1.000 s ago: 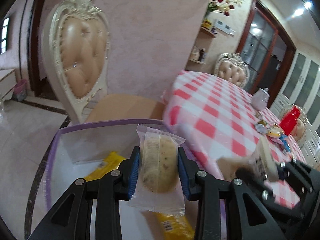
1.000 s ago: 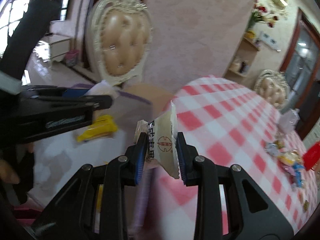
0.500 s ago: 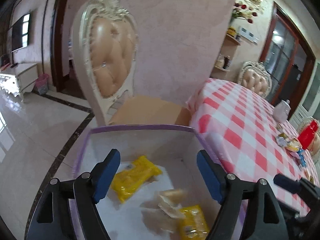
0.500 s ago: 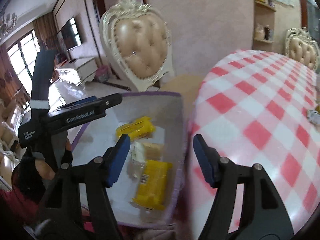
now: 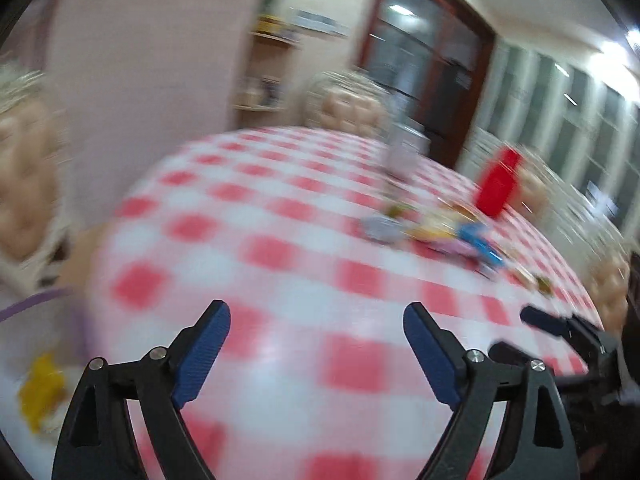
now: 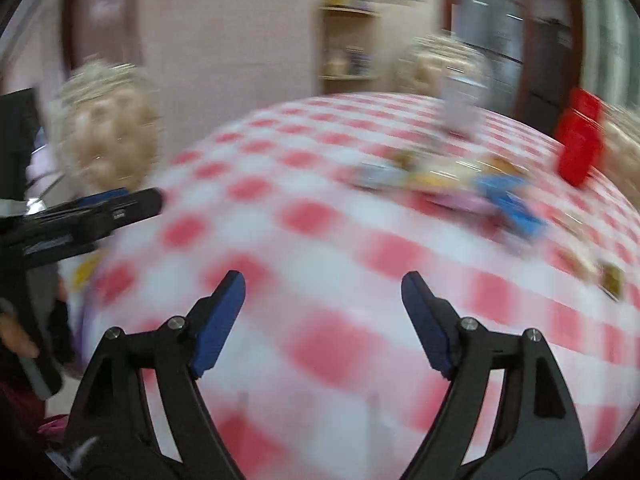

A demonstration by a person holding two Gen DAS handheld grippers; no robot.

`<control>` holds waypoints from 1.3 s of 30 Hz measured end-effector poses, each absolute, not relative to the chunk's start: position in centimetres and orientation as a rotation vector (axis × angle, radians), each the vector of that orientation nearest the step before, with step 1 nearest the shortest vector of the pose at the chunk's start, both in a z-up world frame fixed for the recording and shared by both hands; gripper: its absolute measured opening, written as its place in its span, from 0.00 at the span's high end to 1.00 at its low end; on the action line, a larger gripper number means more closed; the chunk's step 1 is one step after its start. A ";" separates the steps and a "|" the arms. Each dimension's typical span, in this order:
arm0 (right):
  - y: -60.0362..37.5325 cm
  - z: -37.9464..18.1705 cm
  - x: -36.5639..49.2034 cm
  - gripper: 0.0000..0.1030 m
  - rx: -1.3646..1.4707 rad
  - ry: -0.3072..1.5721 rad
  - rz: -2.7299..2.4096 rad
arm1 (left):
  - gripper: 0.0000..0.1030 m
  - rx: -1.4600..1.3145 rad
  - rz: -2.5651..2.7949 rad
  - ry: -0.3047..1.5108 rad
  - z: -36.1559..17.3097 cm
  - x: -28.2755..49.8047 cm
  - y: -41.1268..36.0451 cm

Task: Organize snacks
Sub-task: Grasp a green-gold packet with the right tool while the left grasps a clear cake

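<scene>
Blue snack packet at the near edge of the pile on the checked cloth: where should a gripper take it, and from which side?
Judging through blur: the blue packet lies flat and elongated at the pile's near edge. Grip across its narrow width at the free near end, coming from above on the near side with the open right gripper, avoiding neighbouring wrappers.

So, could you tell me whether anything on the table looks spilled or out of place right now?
Nothing looks spilled. A loose heap of mixed snack packets lies unsorted on the red-and-white checked tablecloth near the red container. Motion blur hides finer detail. Both grippers are open and empty.
</scene>
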State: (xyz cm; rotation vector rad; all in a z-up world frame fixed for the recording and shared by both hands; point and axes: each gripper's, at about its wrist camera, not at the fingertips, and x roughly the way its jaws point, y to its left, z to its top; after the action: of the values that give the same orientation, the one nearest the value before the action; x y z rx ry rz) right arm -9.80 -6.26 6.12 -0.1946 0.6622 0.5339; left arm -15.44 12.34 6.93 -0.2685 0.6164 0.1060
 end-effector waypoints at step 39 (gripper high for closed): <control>-36.6 2.3 10.3 0.65 0.077 0.958 0.068 | 0.13 -0.212 -0.141 0.883 2.6 14.2 -20.7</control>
State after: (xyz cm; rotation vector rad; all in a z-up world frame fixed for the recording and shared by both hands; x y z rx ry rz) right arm 10.31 -36.59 2.33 0.0771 0.9577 0.0677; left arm 14.23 -20.69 2.60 -0.2119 0.8829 -0.1412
